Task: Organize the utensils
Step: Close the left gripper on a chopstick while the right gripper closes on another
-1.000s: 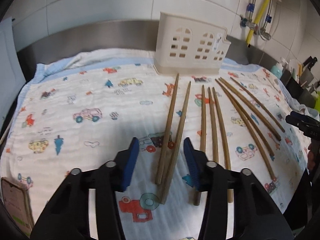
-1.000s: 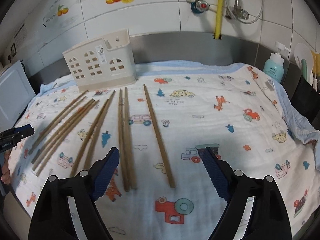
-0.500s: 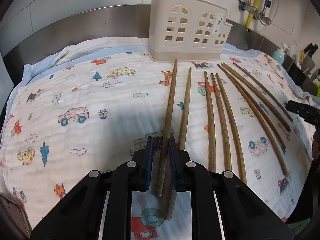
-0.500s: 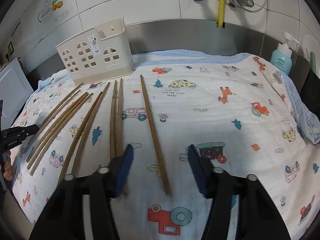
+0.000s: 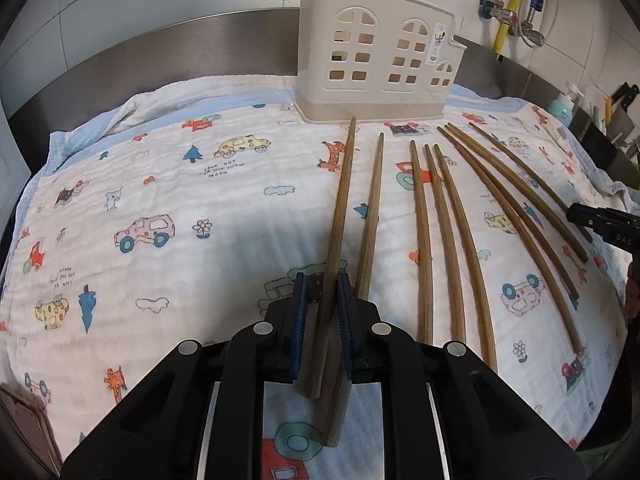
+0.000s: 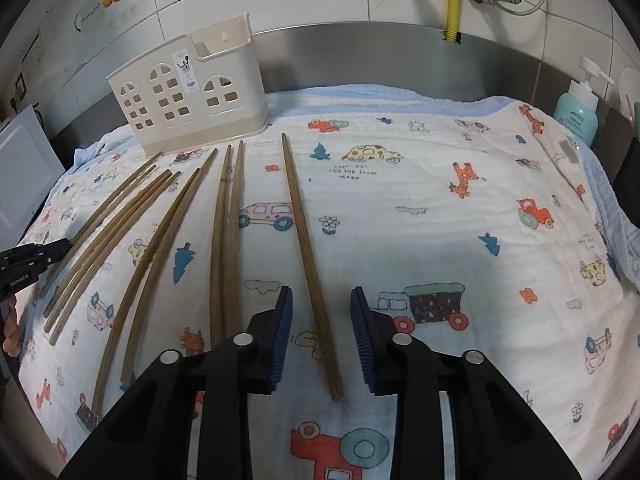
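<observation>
My left gripper (image 5: 322,312) is clamped on a wooden chopstick (image 5: 338,216); my right gripper (image 6: 321,334) hangs spread around another chopstick (image 6: 307,248), not touching it. More chopsticks (image 6: 222,240) lie side by side on the printed cloth (image 6: 400,208), the cream holder (image 5: 376,56) beyond.

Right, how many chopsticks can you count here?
9: one in the left gripper, one beside it, three in the middle, four fanned out at the right, all before the holder. None seems hidden.
</observation>
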Demonstrator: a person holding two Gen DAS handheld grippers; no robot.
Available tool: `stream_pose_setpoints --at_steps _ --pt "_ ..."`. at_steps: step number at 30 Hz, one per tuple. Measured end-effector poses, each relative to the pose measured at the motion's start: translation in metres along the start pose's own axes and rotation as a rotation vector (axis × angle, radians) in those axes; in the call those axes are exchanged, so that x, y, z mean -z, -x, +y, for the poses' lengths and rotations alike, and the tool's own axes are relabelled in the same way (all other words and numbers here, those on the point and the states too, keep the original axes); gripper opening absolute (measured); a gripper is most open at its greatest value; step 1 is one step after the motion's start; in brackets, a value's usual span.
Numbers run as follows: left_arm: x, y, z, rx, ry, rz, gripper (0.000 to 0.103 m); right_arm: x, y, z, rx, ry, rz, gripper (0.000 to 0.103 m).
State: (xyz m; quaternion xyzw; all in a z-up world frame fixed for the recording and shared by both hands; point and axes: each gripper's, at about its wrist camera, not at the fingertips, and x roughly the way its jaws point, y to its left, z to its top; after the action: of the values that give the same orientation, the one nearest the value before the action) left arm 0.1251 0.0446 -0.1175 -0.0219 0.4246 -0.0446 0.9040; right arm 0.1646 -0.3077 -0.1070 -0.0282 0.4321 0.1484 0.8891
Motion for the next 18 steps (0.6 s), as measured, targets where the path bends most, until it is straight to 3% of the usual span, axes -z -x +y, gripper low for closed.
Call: stream_pose_setpoints --at_steps 7,9,18 --pt "0.000 -0.001 -0.001 0.002 -0.008 0.000 0.014 0.004 0.000 0.006 0.026 0.037 -0.003 0.017" --pt "0.000 -0.001 -0.002 0.001 -0.007 0.000 0.015 0.005 0.000 0.009 0.042 0.050 -0.009 0.009" --pt "-0.002 0.000 0.000 -0.005 0.007 -0.004 0.008 0.005 0.018 0.011 0.045 0.030 -0.050 0.007"
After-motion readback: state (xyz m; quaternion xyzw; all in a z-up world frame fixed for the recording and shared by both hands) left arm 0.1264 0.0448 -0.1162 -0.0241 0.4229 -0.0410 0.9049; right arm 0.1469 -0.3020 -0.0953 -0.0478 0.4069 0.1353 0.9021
